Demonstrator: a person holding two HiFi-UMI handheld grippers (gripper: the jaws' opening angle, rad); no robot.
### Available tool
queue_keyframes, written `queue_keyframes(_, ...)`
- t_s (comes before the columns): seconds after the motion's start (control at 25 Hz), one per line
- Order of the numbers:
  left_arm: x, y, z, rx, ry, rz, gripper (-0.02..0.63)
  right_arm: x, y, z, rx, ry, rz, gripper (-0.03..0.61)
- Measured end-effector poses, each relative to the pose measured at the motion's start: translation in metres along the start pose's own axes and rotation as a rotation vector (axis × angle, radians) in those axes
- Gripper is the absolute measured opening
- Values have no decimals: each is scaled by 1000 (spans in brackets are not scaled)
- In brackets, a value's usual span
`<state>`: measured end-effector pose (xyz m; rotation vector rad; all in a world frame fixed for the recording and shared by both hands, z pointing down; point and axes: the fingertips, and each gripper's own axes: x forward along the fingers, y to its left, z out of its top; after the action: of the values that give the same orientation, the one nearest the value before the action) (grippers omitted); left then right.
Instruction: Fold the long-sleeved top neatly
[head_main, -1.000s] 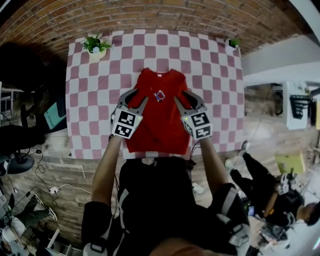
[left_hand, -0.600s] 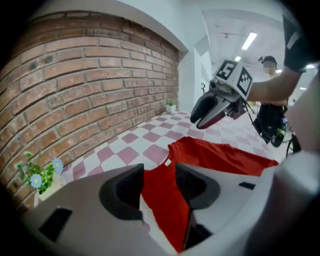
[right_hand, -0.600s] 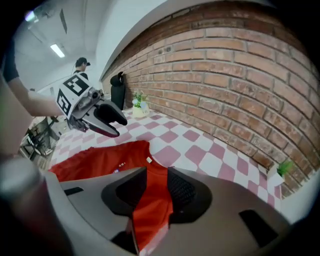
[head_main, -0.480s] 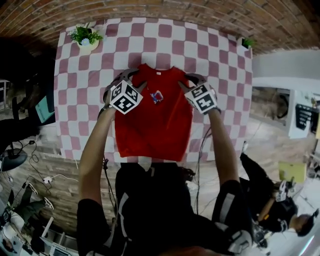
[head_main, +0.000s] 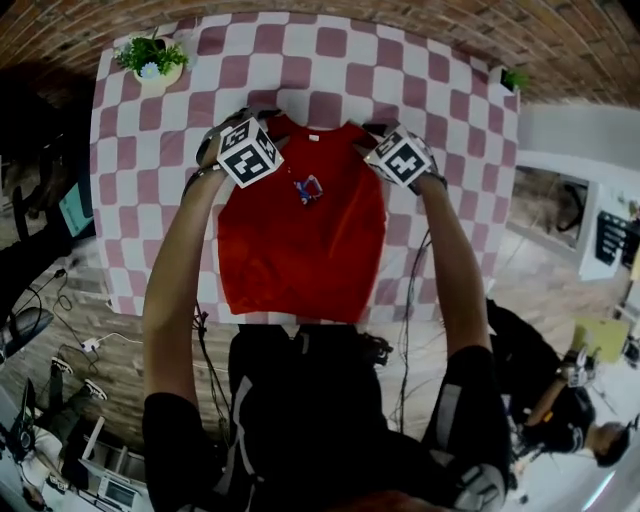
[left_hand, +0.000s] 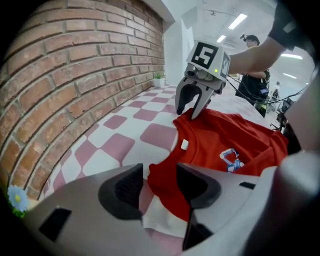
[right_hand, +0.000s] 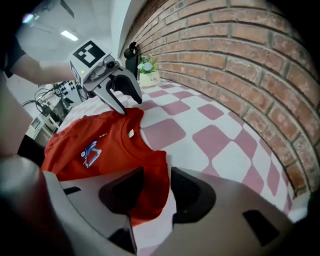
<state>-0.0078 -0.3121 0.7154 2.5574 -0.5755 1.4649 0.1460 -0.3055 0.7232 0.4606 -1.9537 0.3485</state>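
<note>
While the checkered tablecloth (head_main: 440, 110) shows bare squares on every side, the red long-sleeved top (head_main: 300, 250) lies flat at its middle, hem near the front edge. The left gripper (left_hand: 160, 183) and right gripper (right_hand: 158, 191) have just been opening their jaws, 1 shoulder corner lying loose between each pair.

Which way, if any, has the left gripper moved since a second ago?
Yes: the left gripper moved up the top to its shoulder, nearer the potted plant. Its jaws have just been opening, shoulder fabric between them.
</note>
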Motion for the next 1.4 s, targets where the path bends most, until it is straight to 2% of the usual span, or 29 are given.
queue_keyframes(0.12, 10, -4, -11, 23, 79, -72, 192, 9, -3, 0, -12, 21, 28, 164)
queue_keyframes(0.24, 16, -2, -17, 47, 119, -76, 191, 10, -7, 0, -36, 41, 33, 163)
queue_keyframes(0.36, 15, 0, -19, 45, 122, -65, 166, 10, -2, 0, -57, 52, 60, 130)
queue_keyframes(0.48, 12, 5, -20, 24, 114, -65, 62, 9, -2, -2, -52, 59, 74, 82)
queue_keyframes(0.72, 6, 9, -17, 12, 97, -102, 32, 6, -8, 1, -80, 59, 38, 48)
queue_keyframes(0.88, 1, 30, -8, 4, 65, -42, 32, 1, -28, 14, -81, 38, -28, 40)
queue_keyframes(1.12, -17, 76, 16, 0, -12, 112, 32, -20, -66, 51, -88, -29, -173, 36)
queue_keyframes(1.24, -35, 93, 31, 15, -60, 186, 32, -40, -78, 69, -91, -76, -245, 34)
queue_keyframes(1.4, -67, 95, 50, 66, -116, 240, 32, -74, -75, 82, -107, -117, -312, 34)
